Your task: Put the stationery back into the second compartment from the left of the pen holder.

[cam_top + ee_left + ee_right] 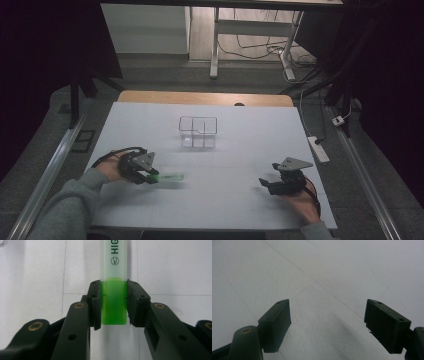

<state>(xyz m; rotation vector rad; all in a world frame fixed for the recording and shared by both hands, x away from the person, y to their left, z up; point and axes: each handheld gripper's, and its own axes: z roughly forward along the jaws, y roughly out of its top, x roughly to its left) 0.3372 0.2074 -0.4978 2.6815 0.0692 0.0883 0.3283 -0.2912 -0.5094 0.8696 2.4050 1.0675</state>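
A green highlighter point(169, 176) lies low over the white table sheet at the front left, pointing right. My left gripper point(150, 177) is shut on its bright green end point(113, 302), both pads pressed against it, while the frosted cap end point(113, 257) sticks out ahead of the jaws. My right gripper point(265, 183) rests at the front right of the table, open, with bare white sheet between its two pads point(275, 322). A clear plastic box with inner compartments point(198, 132) stands at the middle of the table, apart from both grippers.
The white sheet point(240, 130) covers the wooden table, whose far edge point(200, 97) shows behind it. A power strip point(318, 148) and cables lie on the floor to the right. Metal rails run along both sides.
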